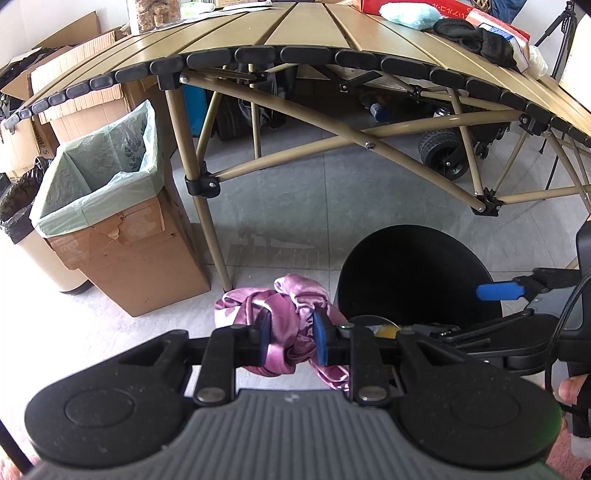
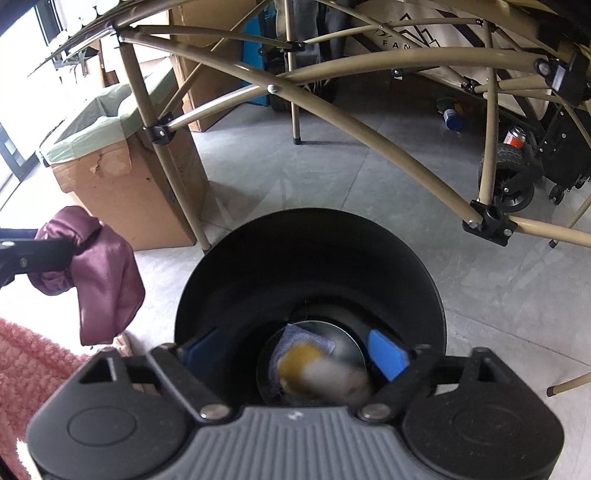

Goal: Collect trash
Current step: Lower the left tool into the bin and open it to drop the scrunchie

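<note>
Gripping one crumpled, glossy pink satin cloth (image 1: 291,325), the left claw (image 1: 291,338) pinches it above the floor, beside one round black bin (image 2: 310,273). The right claw (image 2: 295,354) gapes empty over the bin, where one blurred yellow-and-white scrap (image 2: 317,373) lies.

Both cameras are riding just behind their tongs and looking steeply down at the grey floor under the folding counter (image 1: 295,22). The left wrist view is taking in the counter's top edge across the upper frame, with the black bin (image 1: 417,273) at lower right. The right wrist view is hanging close over that bin (image 2: 310,266), peering into its mouth at centre. Both are sharing the lined cardboard box (image 1: 122,236) (image 2: 122,177) at left and the purple cloth (image 1: 288,317) (image 2: 99,273).
</note>
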The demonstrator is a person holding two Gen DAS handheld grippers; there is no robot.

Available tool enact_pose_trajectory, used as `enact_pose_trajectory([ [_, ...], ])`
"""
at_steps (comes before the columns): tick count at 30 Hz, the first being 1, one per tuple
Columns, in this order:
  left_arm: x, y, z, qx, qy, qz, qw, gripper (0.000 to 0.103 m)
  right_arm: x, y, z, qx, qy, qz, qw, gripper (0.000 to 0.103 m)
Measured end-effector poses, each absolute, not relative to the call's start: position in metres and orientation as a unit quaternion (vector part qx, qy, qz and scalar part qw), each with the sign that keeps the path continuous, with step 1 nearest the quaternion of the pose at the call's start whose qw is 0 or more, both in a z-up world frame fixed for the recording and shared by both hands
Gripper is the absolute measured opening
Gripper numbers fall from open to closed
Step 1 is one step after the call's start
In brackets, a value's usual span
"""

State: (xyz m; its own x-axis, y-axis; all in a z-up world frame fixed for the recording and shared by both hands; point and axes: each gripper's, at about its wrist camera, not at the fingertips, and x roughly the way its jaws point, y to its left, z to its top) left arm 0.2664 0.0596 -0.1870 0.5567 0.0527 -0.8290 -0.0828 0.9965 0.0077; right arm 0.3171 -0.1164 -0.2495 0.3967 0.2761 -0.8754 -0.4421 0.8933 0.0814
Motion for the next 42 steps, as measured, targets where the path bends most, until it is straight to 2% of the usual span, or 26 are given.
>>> enact_pose_trajectory([
  [1, 0.266, 0.059, -0.187, -0.016, 0.469, 0.039, 0.882, 0.024, 0.317, -0.117, -0.250, -0.079, 0.505, 0.216, 0.832, 0.103],
  [18, 0.267, 0.054, -0.185, -0.017, 0.467, 0.027, 0.884, 0.024, 0.313, -0.133, -0.238, -0.055, 0.494, 0.210, 0.842, 0.103],
  [42, 0.298, -0.020, -0.198, 0.001, 0.488, -0.042, 0.872, 0.024, 0.282, -0.251, -0.173, 0.040, 0.430, 0.113, 0.895, 0.103],
])
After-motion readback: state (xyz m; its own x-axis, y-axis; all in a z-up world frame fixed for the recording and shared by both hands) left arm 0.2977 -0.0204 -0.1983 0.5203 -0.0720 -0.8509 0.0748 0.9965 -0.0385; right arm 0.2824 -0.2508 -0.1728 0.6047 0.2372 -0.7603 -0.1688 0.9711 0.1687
